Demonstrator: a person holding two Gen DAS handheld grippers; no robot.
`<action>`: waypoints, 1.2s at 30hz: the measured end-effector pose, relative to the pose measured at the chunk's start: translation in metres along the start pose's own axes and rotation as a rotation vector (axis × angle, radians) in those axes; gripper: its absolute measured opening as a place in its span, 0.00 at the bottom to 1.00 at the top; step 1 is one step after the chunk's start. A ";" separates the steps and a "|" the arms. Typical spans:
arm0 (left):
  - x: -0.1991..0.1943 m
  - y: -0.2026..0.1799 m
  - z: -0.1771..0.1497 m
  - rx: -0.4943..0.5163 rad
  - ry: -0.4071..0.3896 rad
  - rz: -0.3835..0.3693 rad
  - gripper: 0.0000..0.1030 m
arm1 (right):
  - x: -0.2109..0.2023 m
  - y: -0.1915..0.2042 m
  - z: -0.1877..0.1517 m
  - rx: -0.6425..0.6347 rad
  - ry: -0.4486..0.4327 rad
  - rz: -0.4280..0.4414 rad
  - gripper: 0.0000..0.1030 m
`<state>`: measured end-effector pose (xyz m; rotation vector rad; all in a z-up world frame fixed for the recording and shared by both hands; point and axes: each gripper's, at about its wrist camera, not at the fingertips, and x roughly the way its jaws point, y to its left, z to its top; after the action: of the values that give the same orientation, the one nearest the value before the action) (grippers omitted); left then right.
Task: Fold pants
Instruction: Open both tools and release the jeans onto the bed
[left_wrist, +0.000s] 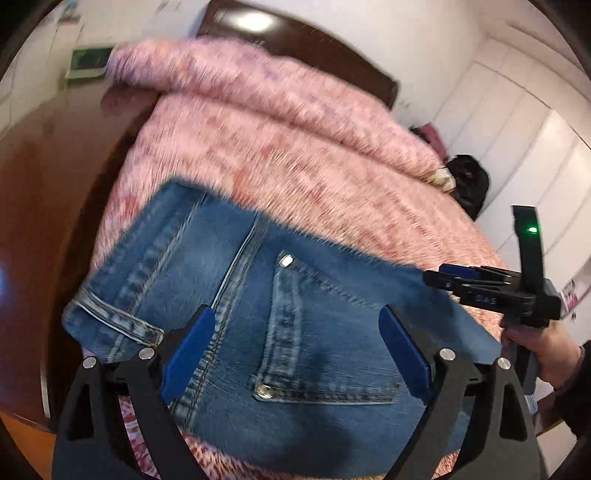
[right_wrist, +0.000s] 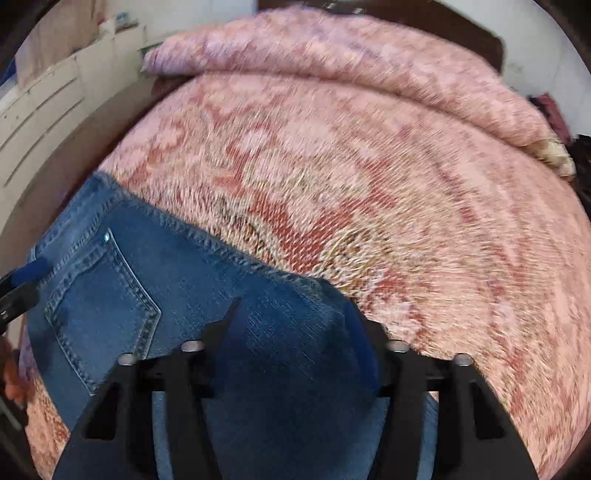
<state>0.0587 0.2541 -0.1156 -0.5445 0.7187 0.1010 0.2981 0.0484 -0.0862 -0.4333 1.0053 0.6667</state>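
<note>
Blue jeans (left_wrist: 295, 295) lie folded on a pink patterned bed, back pocket (left_wrist: 314, 350) up. My left gripper (left_wrist: 295, 332) is open above the seat of the jeans, its blue pads (left_wrist: 192, 343) either side of the pocket. My right gripper (right_wrist: 291, 325) is open, jaws wide, with denim (right_wrist: 288, 369) bunched up between them; it also shows at the right in the left wrist view (left_wrist: 458, 277), at the jeans' right edge. The jeans' pocket shows at left in the right wrist view (right_wrist: 99, 314).
A rolled pink quilt (left_wrist: 277, 99) lies across the far end of the bed (right_wrist: 406, 184) by a dark headboard (left_wrist: 295, 37). Dark clothing (left_wrist: 469, 181) sits at the far right. White wardrobe doors (left_wrist: 517, 129) stand to the right, wooden floor (left_wrist: 44, 184) to the left.
</note>
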 end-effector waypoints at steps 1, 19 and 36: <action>0.004 0.004 -0.001 -0.023 0.013 0.001 0.88 | 0.009 -0.001 0.002 -0.020 0.038 -0.006 0.22; 0.036 0.011 0.017 0.021 -0.025 0.115 0.93 | -0.035 -0.050 -0.024 0.324 -0.144 0.111 0.17; -0.028 -0.039 -0.011 0.060 -0.057 0.124 0.98 | -0.130 -0.110 -0.177 0.739 -0.211 0.287 0.69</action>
<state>0.0419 0.2180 -0.0872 -0.4379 0.6973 0.2090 0.2151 -0.1805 -0.0528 0.4269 1.0410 0.5320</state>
